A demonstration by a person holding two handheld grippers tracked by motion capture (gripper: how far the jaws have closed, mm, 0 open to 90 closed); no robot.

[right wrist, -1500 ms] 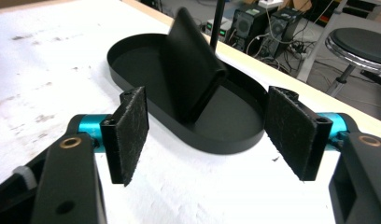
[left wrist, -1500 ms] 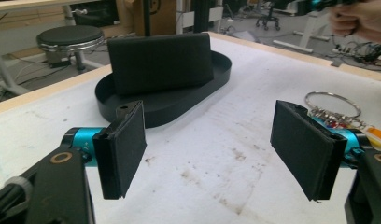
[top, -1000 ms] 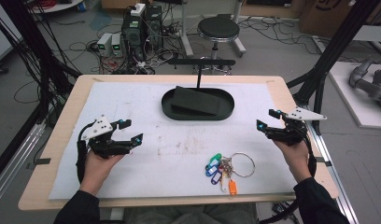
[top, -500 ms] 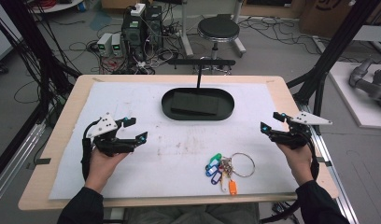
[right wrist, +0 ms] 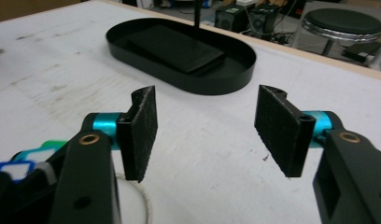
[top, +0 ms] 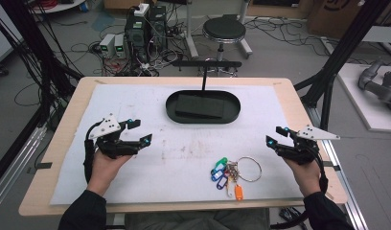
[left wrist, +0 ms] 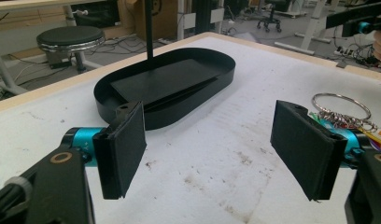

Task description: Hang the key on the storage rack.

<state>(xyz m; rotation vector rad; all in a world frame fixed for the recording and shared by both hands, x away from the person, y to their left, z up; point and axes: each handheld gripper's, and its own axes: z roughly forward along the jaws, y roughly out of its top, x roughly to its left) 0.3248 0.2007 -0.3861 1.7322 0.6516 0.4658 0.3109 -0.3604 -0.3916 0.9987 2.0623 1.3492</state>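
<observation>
A: Since the earlier frame the right tongs (top: 276, 136) have shifted toward the person & slightly outward near the counter's right edge, and their jaws have just been closing a bit, w/ nothing between them. Left tongs (top: 139, 132) sit abt where they were.

B: State of each pair?

A: Both apart, both empty. In the left gripper view the two black pads (left wrist: 124, 148) stand wide, bare stained mat between. In the right gripper view the pads (right wrist: 143, 131) are a little narrower, also only mat between.

B: Where's the key bunch?

A: Keys (top: 228, 173) lie flat on the white mat (top: 184, 158), near the front edge, right of centre. Coloured tags: green, blue, white, orange, w/ a big metal ring (top: 249, 168) on the right side of the bunch. They're just left of & nearer the person than the right tongs, not touching them. In the right gripper view the green & blue tags (right wrist: 27, 158) peek out at bottom left, beside the left jaw.

B: Anything else on the counter (top: 74, 129)?

A: Black oval tray (top: 203, 106) at the back centre, w/ a flat dark slab inside & a thin post w/ crossbar rising behind it. Well apart from the keys. Left tongs hover over the mat at the left, aimed right.
</observation>
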